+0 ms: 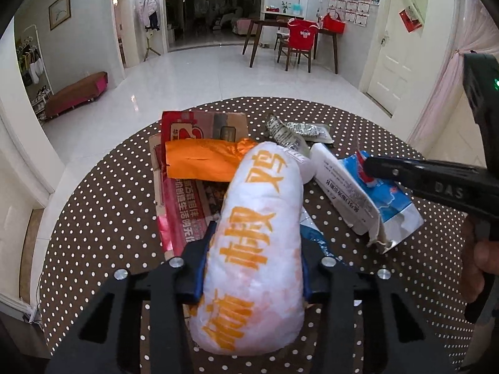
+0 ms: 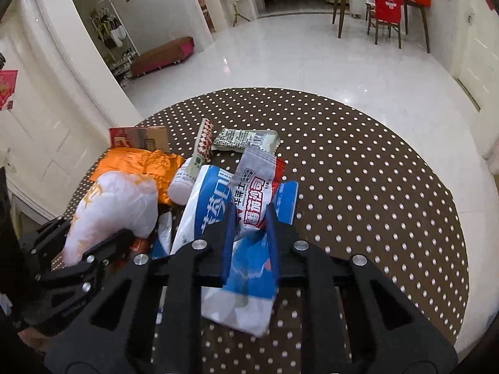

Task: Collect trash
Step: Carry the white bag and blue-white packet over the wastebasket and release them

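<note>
Filling the lower half of the left wrist view, a round table under a brown cloth dotted with white [image 1: 103, 205] is seen, set on a glossy pale tiled floor [image 1: 193, 74]. A dark wooden dining table [image 1: 268, 25] with a chair draped in red stands at the upper right of centre, and a low brown bench [image 1: 75, 93] lies at the left. At the bottom centre, the left gripper [image 1: 254, 265] is pinched on a puffy white plastic bag printed with orange characters [image 1: 259, 249], its blue pads pressed against the bag's sides. Behind the bag, a crinkled orange foil wrapper [image 1: 199, 162] lies on flattened red-printed cardboard [image 1: 181, 205]. At the right edge, the right gripper [image 1: 371, 170] is seen, its black fingers closed on the top of a blue and white glossy pouch [image 1: 396, 208], beside a white paper packet [image 1: 343, 187].

In the right wrist view the same dotted cloth [image 2: 358, 187] covers the centre and right, with the floor [image 2: 296, 56] above. At the bottom centre, the gripper's [image 2: 251, 218] blue-padded fingers are pressed together on the smooth pouch [image 2: 249, 261] and a crumpled grey and red snack wrapper [image 2: 255, 193] overlapping it. At the lower left, the white bag [image 2: 109, 212] is held by the left gripper [image 2: 103, 243]. The orange foil [image 2: 146, 162] lies behind it.
</note>
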The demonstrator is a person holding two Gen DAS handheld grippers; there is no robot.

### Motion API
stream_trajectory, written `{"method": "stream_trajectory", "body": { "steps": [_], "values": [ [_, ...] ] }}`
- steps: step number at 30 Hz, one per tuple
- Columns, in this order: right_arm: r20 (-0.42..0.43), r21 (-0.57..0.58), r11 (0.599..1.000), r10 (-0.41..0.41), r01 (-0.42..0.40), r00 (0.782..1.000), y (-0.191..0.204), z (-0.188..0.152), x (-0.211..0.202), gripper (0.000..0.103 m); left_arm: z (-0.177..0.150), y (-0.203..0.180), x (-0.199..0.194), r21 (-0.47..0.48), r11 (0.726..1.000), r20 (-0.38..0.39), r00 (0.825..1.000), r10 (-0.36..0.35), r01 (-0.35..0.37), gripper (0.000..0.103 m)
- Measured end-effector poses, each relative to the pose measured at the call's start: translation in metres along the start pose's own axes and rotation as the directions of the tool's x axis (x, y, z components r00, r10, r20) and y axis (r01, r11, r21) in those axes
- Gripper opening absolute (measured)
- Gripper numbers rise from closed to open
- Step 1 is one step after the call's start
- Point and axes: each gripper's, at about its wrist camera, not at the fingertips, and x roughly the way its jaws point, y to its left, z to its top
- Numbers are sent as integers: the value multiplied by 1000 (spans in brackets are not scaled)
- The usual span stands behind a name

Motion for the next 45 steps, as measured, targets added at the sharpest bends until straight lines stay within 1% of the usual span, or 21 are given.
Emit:
{"method": "stream_trajectory", "body": {
  "steps": [5, 10, 16, 20, 23, 28, 33, 35, 36, 37, 41, 44, 45],
  "values": [
    [39, 11, 1000, 11, -11, 999, -1, -12, -30, 19, -1, 1, -17, -14, 1000, 28, 1000, -1, 1, 43],
    [91, 35, 999, -2, -2, 996, -8, -22, -67, 19, 2, -5, -38, -18, 1000, 69, 997, -22, 23, 42],
    [161, 77, 997, -25, 12, 987, -33, -23, -111, 19, 15, -25, -62, -10, 999, 120, 991, -51, 52, 41],
    [200, 108, 994, -46, 24, 979, -48, -27, -135, 19, 26, -50, -78, 20, 996, 150, 985, -86, 84, 41],
    [233, 142, 989, -71, 38, 970, -66, -32, -157, 19, 37, -75, -85, 61, 991, 168, 978, -126, 117, 41],
    [272, 204, 977, -123, 67, 954, -99, -44, -188, 19, 52, -132, -89, 130, 972, 170, 961, -217, 196, 41],
    [299, 283, 953, -192, 105, 935, -140, -62, -217, 19, 60, -197, -80, 204, 938, 131, 941, -311, 282, 41],
    [304, 320, 940, -221, 119, 927, -156, -69, -228, 19, 62, -222, -73, 222, 922, 107, 933, -345, 316, 41],
    [307, 348, 929, -242, 128, 921, -169, -75, -235, 19, 63, -240, -68, 235, 911, 86, 926, -367, 339, 41],
    [306, 366, 920, -258, 137, 916, -178, -79, -239, 19, 62, -251, -64, 244, 905, 75, 924, -376, 348, 41],
    [286, 449, 877, -324, 172, 902, -218, -100, -251, 19, 54, -308, -43, 287, 868, -2, 906, -423, 406, 41],
    [256, 502, 844, -351, 186, 901, -246, -117, -254, 19, 49, -341, -26, 311, 845, -59, 896, -439, 435, 41],
    [237, 528, 827, -361, 193, 902, -260, -125, -251, 19, 47, -355, -18, 319, 837, -84, 893, -441, 444, 41]
  ]
}}
